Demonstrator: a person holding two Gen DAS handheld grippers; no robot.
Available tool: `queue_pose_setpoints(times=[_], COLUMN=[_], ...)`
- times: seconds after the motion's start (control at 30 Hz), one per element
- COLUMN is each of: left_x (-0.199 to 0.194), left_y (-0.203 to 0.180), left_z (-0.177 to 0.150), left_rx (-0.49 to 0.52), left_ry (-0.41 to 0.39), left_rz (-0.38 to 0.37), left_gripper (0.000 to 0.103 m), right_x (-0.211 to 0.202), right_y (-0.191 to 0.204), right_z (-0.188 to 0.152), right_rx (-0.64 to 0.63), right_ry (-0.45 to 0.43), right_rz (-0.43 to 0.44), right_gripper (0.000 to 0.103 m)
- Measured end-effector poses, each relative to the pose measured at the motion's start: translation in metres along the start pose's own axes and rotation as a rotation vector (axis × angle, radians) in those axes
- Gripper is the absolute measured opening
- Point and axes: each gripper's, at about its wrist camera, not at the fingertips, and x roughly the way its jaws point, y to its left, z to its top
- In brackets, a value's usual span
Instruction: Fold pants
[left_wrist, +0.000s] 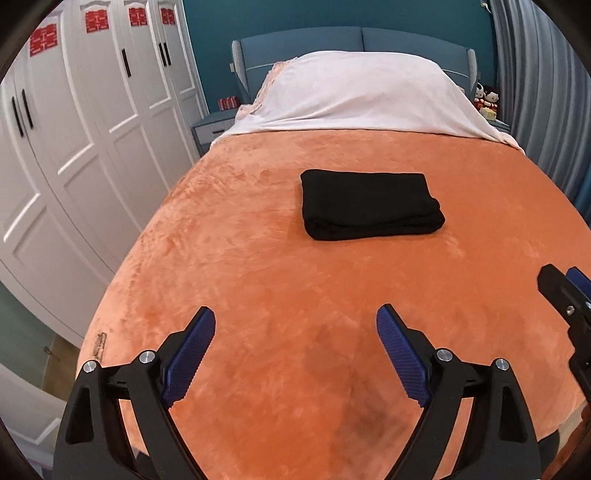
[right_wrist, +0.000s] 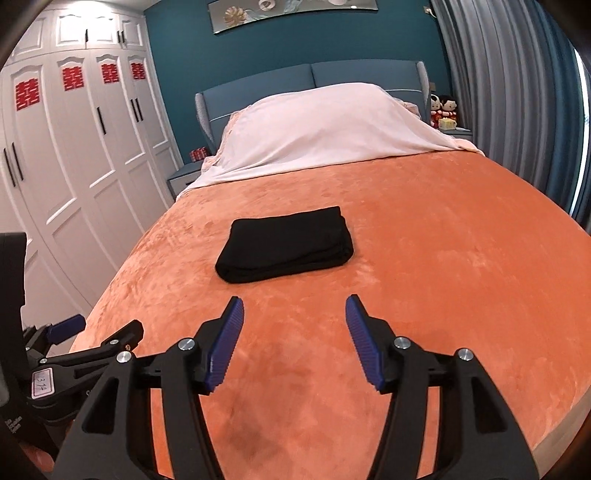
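Black pants (left_wrist: 371, 205) (right_wrist: 286, 243) lie folded into a compact rectangle on the orange blanket (left_wrist: 280, 295) (right_wrist: 443, 258) in the middle of the bed. My left gripper (left_wrist: 295, 325) hovers over the near part of the bed, well short of the pants, jaws wide apart and empty. My right gripper (right_wrist: 294, 312) is also back from the pants, open with nothing between its blue pads (right_wrist: 360, 343). In the left wrist view the right gripper (left_wrist: 565, 291) shows at the right edge; in the right wrist view the left gripper (right_wrist: 92, 328) shows at the lower left.
A white sheet (left_wrist: 365, 96) (right_wrist: 325, 129) covers the pillows by the blue headboard (left_wrist: 354, 40). White wardrobes (left_wrist: 85, 129) (right_wrist: 74, 155) line the left side. Grey curtains (right_wrist: 498, 92) hang on the right. Nightstands (left_wrist: 210, 129) flank the bed; small dolls (right_wrist: 443, 107) stand on the right one.
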Motion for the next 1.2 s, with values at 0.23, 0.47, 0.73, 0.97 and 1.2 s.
queue_pose_setpoints(times=[0.23, 0.47, 0.73, 0.97, 1.2], left_x=[-0.021, -0.021, -0.005, 0.009, 0.026], left_y=[-0.003, 0.002, 0.004, 0.004, 0.0], left_z=[-0.013, -0.007, 0.011, 0.022, 0.029], left_rx=[0.021, 0.002, -0.005, -0.005, -0.002], left_ry=[-0.029, -0.043, -0.048, -0.044, -0.047], left_rz=[0.011, 0.019, 0.029, 0.03, 0.026], left_gripper=[0.087, 0.087, 0.087, 0.087, 0.087], right_x=[-0.016, -0.016, -0.002, 0.01, 0.026], right_y=[0.011, 0.012, 0.015, 0.019, 0.024], right_z=[-0.009, -0.007, 0.004, 0.012, 0.017], right_rx=[-0.02, -0.022, -0.037, -0.037, -0.053], right_ry=[-0.008, -0.019, -0.017, -0.013, -0.011], right_rz=[0.01, 0.003, -0.005, -0.002, -0.027], right_gripper=[0.056, 0.056, 0.058, 0.059, 0.059])
